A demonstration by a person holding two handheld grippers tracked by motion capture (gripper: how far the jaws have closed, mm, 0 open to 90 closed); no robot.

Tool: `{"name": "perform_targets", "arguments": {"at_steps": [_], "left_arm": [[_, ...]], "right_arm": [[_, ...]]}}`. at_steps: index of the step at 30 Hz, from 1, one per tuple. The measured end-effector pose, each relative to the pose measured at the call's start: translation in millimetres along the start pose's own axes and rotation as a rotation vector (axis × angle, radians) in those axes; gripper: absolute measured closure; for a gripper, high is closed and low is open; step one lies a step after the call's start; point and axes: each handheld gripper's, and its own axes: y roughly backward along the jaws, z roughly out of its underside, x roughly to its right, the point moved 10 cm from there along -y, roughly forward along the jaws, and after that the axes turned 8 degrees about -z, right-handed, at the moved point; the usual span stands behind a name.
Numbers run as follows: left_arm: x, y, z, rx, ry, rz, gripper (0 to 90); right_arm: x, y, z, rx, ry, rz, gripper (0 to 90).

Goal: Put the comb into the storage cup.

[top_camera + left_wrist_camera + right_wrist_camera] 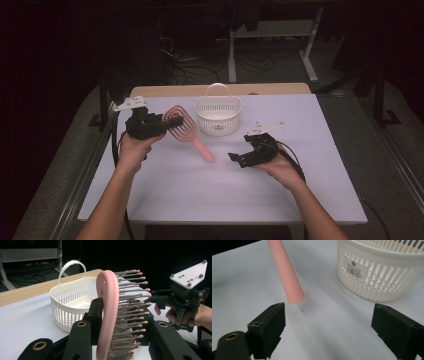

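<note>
A pink hairbrush [187, 131] with an open-loop head and a tapered handle hangs above the white table [225, 195], handle pointing down toward the right. My left gripper [172, 121] is shut on its head; in the left gripper view the pink rim [107, 302] and grey bristles stand between the black jaws. My right gripper [236, 159] is held low over the table to the right of the handle's end, open, with nothing between its jaws. In the right gripper view the handle tip [287, 277] sits just beyond the left jaw.
A white slotted basket [218, 116] with a loop handle stands at the back middle of the table, close behind the brush; it looks empty [70, 302]. A wooden strip [170, 91] runs along the far edge. Bare table surface lies in front of both hands.
</note>
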Motion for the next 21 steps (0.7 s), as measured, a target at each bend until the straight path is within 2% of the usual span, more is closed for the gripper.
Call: {"name": "perform_targets", "arguments": {"at_steps": [6, 9, 11, 14, 16, 21], "left_arm": [[-1.1, 0.0, 0.4, -0.002, -0.001, -0.003, 65.7], [-0.7, -0.5, 0.5, -0.004, -0.003, -0.001, 65.7], [-0.5, -0.5, 0.3, -0.002, -0.003, -0.003, 65.7], [-0.5, 0.4, -0.4, 0.0, -0.003, -0.003, 65.7], [-0.6, 1.1, -1.2, 0.002, -0.004, -0.004, 65.7], [-0.7, 2.6, -3.7, 0.011, -0.004, -0.005, 65.7]], "right_arm": [[8.9, 13.4, 15.4, 0.02, -0.03, 0.03, 2.0], [11.4, 20.4, 26.1, 0.026, -0.026, 0.045, 0.5], [11.2, 23.9, 31.9, 0.026, -0.042, 0.043, 0.4], [10.4, 32.7, 43.3, 0.033, -0.043, 0.052, 0.0], [10.4, 34.2, 45.4, 0.036, -0.042, 0.054, 0.0], [12.5, 41.4, 63.8, 0.036, -0.05, 0.07, 0.0]]}}
